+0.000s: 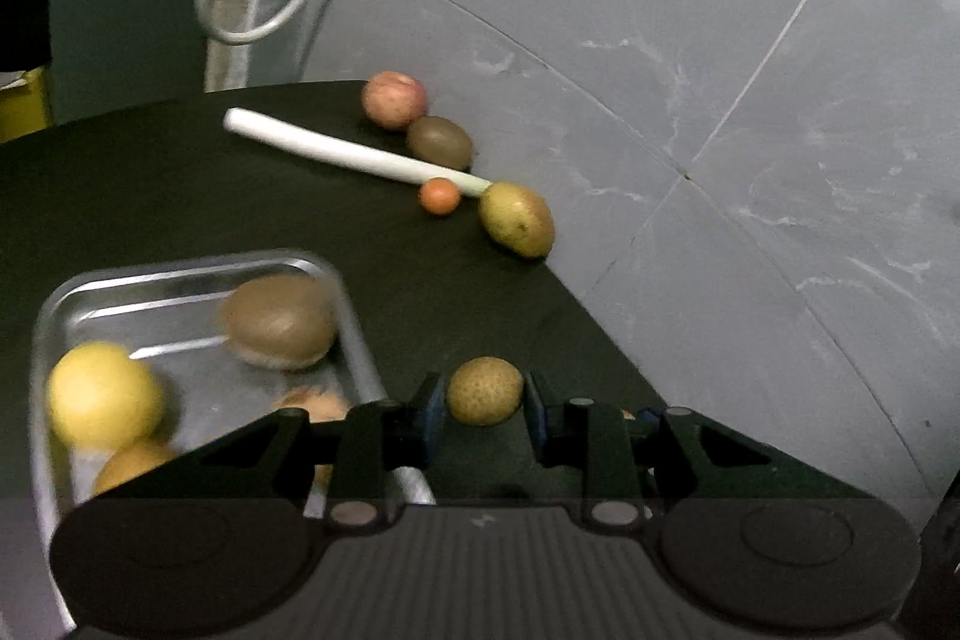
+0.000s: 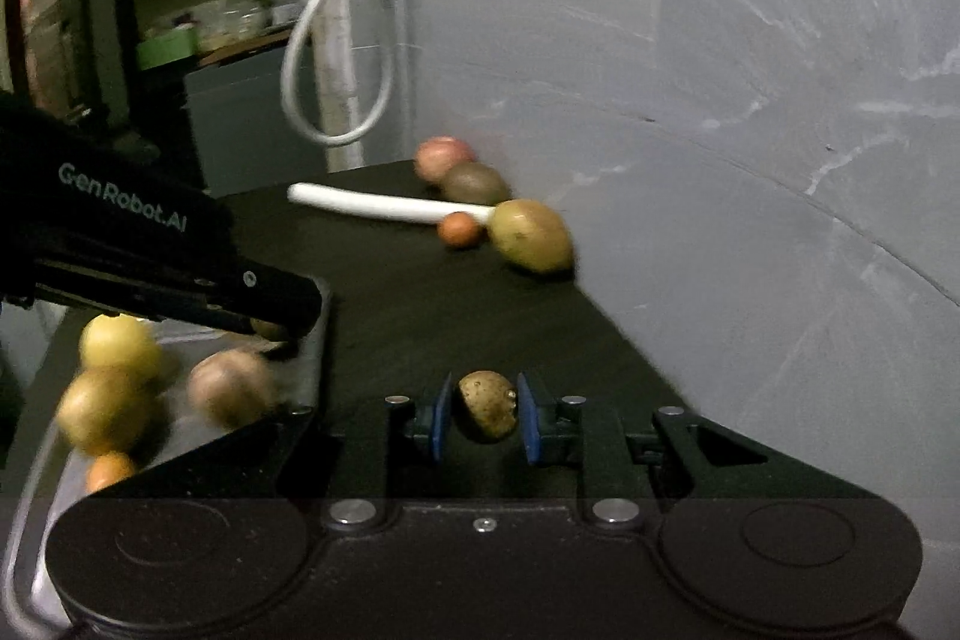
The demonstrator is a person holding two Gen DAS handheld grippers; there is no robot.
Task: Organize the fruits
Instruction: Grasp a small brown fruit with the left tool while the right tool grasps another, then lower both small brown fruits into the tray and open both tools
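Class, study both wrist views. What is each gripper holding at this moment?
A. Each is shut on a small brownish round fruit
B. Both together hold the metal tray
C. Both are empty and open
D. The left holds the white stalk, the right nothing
A: the left gripper pinches a small speckled fruit between its blue pads, and the right gripper clamps another small brown fruit.

One readable brand mark, on the black tongs body.

In the right wrist view, at the left of the frame, the black plastic body of the left tongs point(image 2: 273, 328) carries pale lettering reading "GenRobot.AI", running slightly downhill along its side. The left wrist view shows no legible text; the shelves in the upper left of both frames are too blurred to read.
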